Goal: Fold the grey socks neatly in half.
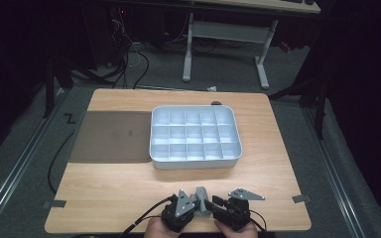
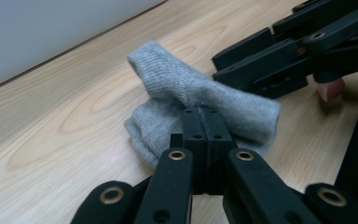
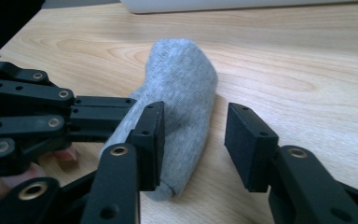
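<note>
One wooden table [image 1: 119, 188], pretty big, light grain. Sitting on its far half: white divided tray [image 1: 196, 138], lots of little square compartments, all looking bare from up top. Flat dark mat [image 1: 113, 136] right beside it on the left, edges touching or nearly so, can't tell.

Down at the near edge, both hands close together. Left gripper [image 2: 204, 122] pressed together on a fold of the grey sock [image 2: 177, 88], pinching the fabric near its middle. Right gripper [image 3: 193, 137] spread wide, one pad up against the sock's side, the other pad well clear on bare wood. Sock lying on the table between the two grippers, kinda bunched and folded over itself, rounded end pointing toward the tray. From the high view, just a small grey lump [image 1: 201, 196] between the two black claws.
</note>
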`<state>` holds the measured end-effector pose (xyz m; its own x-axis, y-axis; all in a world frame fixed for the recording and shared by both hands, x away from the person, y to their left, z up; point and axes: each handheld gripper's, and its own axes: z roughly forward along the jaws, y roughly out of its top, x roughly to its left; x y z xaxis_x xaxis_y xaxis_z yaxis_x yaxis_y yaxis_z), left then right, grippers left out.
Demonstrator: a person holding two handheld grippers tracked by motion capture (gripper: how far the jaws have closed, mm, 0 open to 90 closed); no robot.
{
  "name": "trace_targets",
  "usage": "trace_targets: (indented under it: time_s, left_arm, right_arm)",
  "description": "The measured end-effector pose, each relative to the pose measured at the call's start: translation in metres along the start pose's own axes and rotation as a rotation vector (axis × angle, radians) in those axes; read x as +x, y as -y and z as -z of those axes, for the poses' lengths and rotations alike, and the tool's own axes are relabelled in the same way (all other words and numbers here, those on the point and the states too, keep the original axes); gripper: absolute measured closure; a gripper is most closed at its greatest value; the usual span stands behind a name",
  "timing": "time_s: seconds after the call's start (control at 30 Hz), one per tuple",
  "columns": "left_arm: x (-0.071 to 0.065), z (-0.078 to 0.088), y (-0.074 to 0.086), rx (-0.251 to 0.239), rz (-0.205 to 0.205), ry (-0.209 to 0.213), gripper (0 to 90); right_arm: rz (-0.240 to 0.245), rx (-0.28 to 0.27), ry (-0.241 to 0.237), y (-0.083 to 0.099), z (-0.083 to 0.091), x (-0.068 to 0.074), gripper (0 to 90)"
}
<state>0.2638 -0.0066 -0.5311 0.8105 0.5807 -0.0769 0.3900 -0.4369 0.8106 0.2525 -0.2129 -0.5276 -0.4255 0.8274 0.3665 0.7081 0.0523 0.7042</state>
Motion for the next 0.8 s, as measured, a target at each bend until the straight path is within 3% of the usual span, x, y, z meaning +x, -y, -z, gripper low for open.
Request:
trace_targets:
  time_s: [0.03, 0.07, 0.13, 0.17, 0.2, 0.27, 0.33, 0.5, 0.67, 0.73, 0.8]
  left_arm:
    - [0.003, 0.002, -0.001, 0.000, 0.020, 0.011, 90.0]
    - [0.003, 0.002, -0.001, 0.000, 0.020, 0.011, 84.5]
    - [0.010, 0.023, 0.005, -0.053, 0.056, 0.005, 81.1]
    - [0.013, 0.035, 0.012, -0.055, 0.078, -0.013, 82.8]
    - [0.013, 0.035, 0.012, -0.055, 0.078, -0.013, 84.1]
    - [0.018, 0.041, 0.021, 0.001, 0.076, -0.057, 85.0]
    - [0.021, 0.037, 0.023, 0.027, 0.104, -0.040, 85.7]
    - [0.016, 0.018, 0.013, 0.078, 0.066, -0.012, 87.9]
    - [0.005, 0.003, 0.002, 0.099, 0.010, -0.002, 90.0]
    - [-0.001, -0.002, -0.001, 0.098, -0.024, -0.018, 90.0]
    - [-0.002, -0.003, -0.001, 0.094, -0.031, -0.020, 90.0]
  right_arm:
    - [0.014, 0.020, 0.017, -0.002, 0.000, -0.003, 51.6]
    - [0.014, 0.020, 0.017, -0.002, 0.000, -0.003, 51.6]
    - [0.019, 0.051, 0.027, -0.003, -0.001, -0.004, 50.4]
    - [0.053, 0.060, 0.045, -0.003, -0.001, -0.002, 50.5]
    - [0.053, 0.060, 0.045, -0.003, -0.001, -0.002, 50.5]
    - [0.071, 0.069, 0.058, -0.004, -0.002, 0.000, 50.5]
    - [0.075, 0.076, 0.064, -0.006, -0.002, 0.002, 50.5]
    - [0.106, 0.089, 0.069, -0.010, -0.003, 0.009, 50.1]
    - [0.062, 0.100, 0.041, -0.017, -0.003, 0.009, 48.1]
    - [0.006, 0.133, 0.015, -0.021, -0.002, 0.006, 46.2]
    - [0.001, 0.139, 0.017, -0.021, -0.002, 0.005, 45.0]
